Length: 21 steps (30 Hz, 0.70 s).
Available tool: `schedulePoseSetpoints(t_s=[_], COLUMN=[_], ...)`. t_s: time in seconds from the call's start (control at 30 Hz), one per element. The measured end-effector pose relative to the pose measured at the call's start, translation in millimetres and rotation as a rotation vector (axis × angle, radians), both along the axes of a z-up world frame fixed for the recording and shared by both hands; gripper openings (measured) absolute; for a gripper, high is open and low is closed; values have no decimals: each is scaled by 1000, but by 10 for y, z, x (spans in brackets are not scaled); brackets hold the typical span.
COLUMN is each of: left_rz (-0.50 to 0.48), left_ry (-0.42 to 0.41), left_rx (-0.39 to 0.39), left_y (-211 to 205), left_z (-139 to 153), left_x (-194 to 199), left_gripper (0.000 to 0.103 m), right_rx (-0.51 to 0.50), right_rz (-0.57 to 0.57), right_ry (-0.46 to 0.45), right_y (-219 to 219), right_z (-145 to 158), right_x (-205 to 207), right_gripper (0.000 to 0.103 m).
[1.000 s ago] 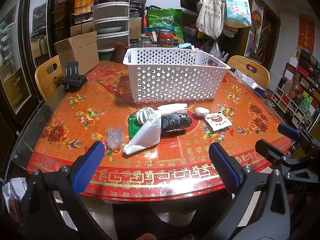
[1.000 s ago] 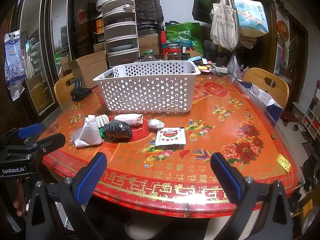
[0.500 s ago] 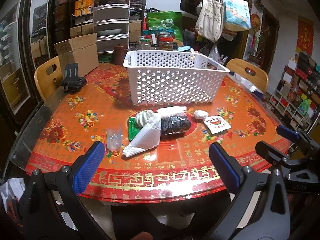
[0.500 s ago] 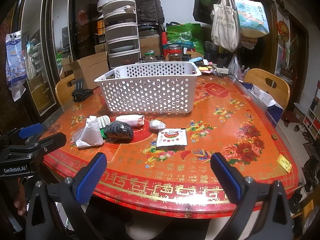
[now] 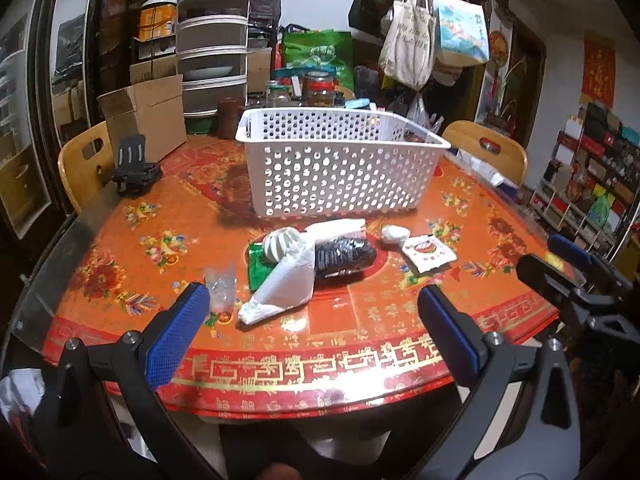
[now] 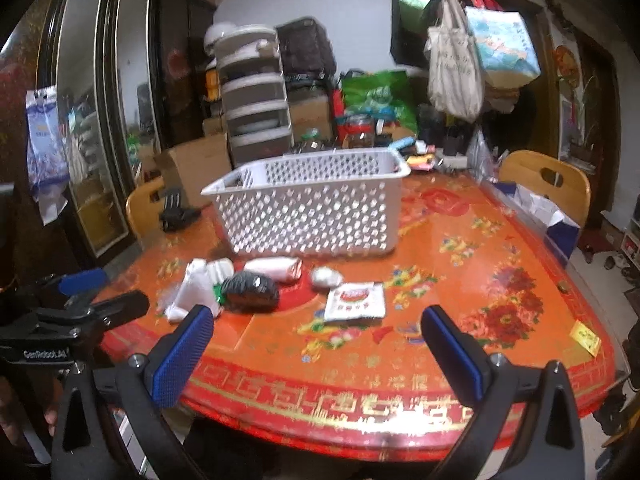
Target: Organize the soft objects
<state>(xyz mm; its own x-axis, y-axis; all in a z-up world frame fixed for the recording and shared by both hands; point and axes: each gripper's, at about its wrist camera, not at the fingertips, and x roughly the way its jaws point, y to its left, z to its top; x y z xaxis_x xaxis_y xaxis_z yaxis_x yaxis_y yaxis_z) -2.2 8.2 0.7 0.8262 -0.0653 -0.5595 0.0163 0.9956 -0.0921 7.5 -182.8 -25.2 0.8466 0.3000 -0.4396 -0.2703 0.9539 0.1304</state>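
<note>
A white perforated basket (image 5: 340, 168) (image 6: 312, 208) stands on the red round table (image 5: 320, 344). In front of it lie several soft items: a white folded bag (image 5: 284, 288) (image 6: 192, 292), a ribbed white piece (image 5: 280, 242), a black bundle (image 5: 344, 256) (image 6: 250, 290), a white roll (image 5: 336, 228) (image 6: 274, 268), a small white wad (image 5: 394, 235) (image 6: 326, 277), a red-printed sachet (image 5: 428, 254) (image 6: 354, 302) and a clear plastic scrap (image 5: 220, 288). My left gripper (image 5: 312, 336) is open and empty at the near table edge. My right gripper (image 6: 316, 356) is open and empty, also at the near edge.
A black phone stand (image 5: 134, 170) sits at the table's left. A cardboard box (image 5: 144, 120), jars (image 5: 316, 94) and stacked drawers (image 5: 212, 52) stand behind the basket. Wooden chairs (image 5: 486, 152) ring the table. A small yellow tag (image 6: 585, 337) lies at the right.
Both grippers have moved slightly closer to the table and tilted; the right view has shifted and blurred. Nothing on the table has moved.
</note>
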Motion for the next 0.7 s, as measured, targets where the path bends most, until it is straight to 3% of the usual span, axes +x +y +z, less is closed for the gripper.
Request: schedulePoseSetpoints(t_s=[0.13, 0.27, 0.37, 0.43, 0.7], left_rz=[39, 86, 117, 110, 159], left_ry=[-13, 94, 97, 98, 131], left_rx=[15, 1, -39, -71, -58], left_y=[137, 367, 581, 697, 1062], left_z=[-109, -360, -463, -515, -727], left_x=[125, 373, 442, 481, 711], left_gripper=[103, 103, 103, 103, 103], right_rx=[-50, -122, -70, -49, -104], right_rz=[14, -42, -41, -46, -36], right_ry=[20, 69, 188, 220, 213], right_y=[26, 49, -60, -125, -68], right_z=[-80, -254, -439, -545, -681], right_x=[75, 240, 492, 606, 930], right_gripper=[103, 103, 103, 103, 102])
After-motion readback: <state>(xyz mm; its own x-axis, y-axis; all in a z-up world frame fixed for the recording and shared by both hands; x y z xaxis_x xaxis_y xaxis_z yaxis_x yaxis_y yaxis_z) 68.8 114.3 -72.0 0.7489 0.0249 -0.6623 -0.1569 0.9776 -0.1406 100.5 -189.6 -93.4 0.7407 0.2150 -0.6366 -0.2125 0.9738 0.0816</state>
